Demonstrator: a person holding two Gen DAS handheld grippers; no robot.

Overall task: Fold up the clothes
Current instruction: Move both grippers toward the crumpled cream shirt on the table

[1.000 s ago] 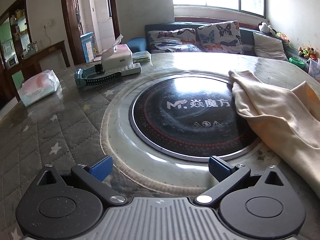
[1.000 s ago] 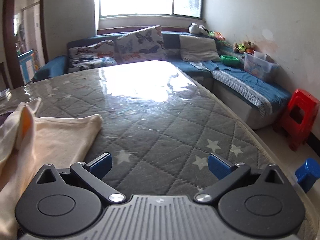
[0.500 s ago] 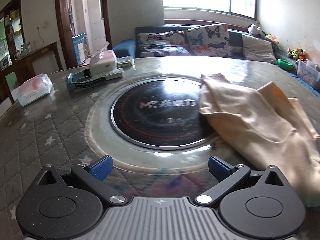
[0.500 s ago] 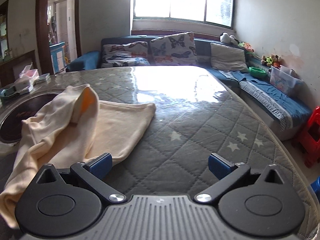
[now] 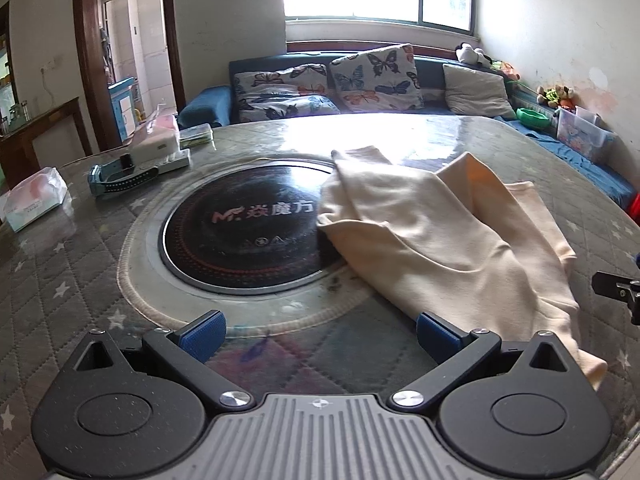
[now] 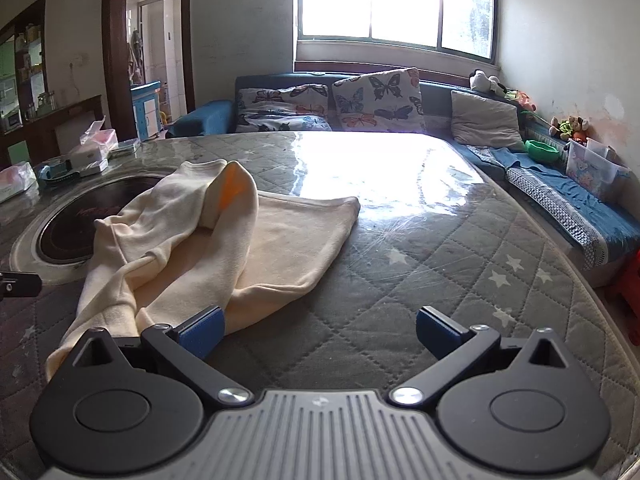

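Note:
A cream garment (image 5: 436, 232) lies crumpled on the grey quilted table, its left part over the black round cooktop (image 5: 240, 232). In the right wrist view the garment (image 6: 240, 240) spreads left of centre, with an orange lining showing at a raised fold. My left gripper (image 5: 318, 332) is open and empty above the table's near edge; the garment's near end lies by its right finger. My right gripper (image 6: 318, 332) is open and empty, its left finger just over the garment's near hem.
A tissue pack (image 5: 34, 198), a blue strap object (image 5: 116, 182) and a white box (image 5: 160, 146) sit at the table's far left. A blue sofa with butterfly cushions (image 5: 372, 78) runs behind the table. A red stool (image 6: 630, 284) stands right of the table.
Both grippers have pulled back and swung, so the garment now shows fuller in both views. The garment itself lies as before. Both stay open.

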